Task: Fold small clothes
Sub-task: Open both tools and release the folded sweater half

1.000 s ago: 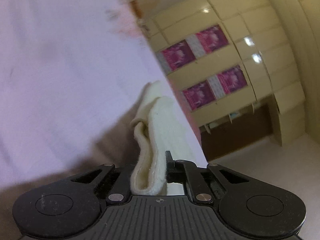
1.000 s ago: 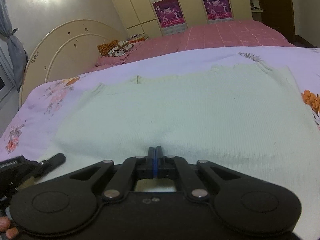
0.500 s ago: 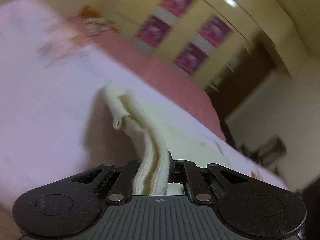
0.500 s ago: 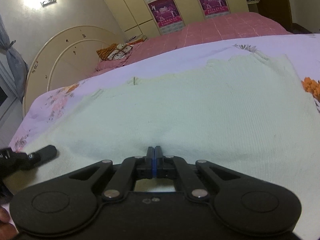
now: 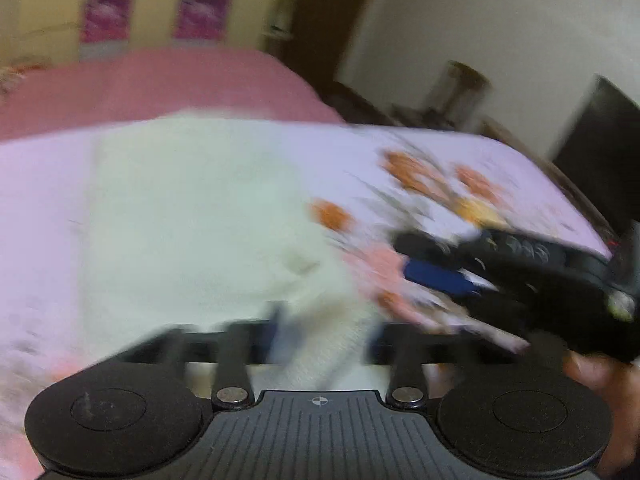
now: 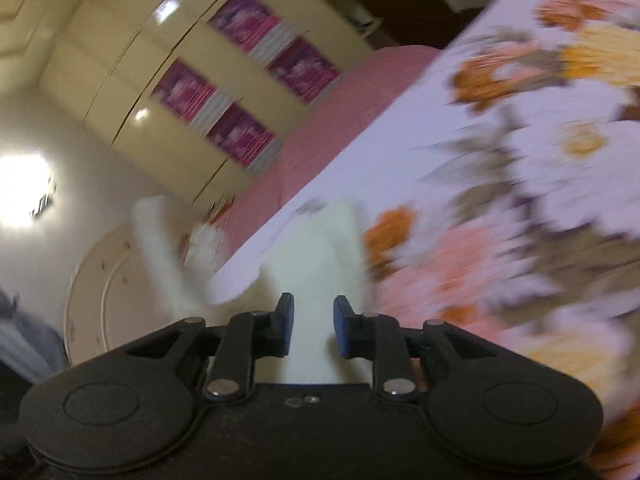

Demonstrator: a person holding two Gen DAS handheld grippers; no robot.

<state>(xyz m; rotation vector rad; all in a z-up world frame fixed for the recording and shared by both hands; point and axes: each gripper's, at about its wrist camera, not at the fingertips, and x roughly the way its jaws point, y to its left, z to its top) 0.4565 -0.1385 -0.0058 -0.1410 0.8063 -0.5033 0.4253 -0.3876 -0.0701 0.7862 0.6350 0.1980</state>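
A cream knitted garment [image 5: 192, 208] lies folded on the floral bed sheet [image 5: 500, 184], badly blurred in the left wrist view. My left gripper [image 5: 326, 330] hangs low over its near edge. Its jaws are opening wide, with a strip of cloth loose between them. My right gripper [image 5: 424, 264], with blue pads, comes in from the right, a hand behind it. In the tilted right wrist view the garment [image 6: 316, 248] runs up between the right gripper [image 6: 313, 320], whose jaws are opening, and the pads stand apart from it.
A pink blanket [image 5: 168, 80] covers the far part of the bed. Yellow wardrobes with purple panels [image 6: 240, 80] stand behind it. Dark furniture [image 5: 592, 132] lines the bed's right side. A curved cream headboard [image 6: 104, 280] and a wall lamp [image 6: 24, 184] show at left.
Both grippers swept the garment's edge across the bed and both views rolled. Each pair of jaws, earlier shut on the cloth, has parted. The right gripper now appears in the left wrist view.
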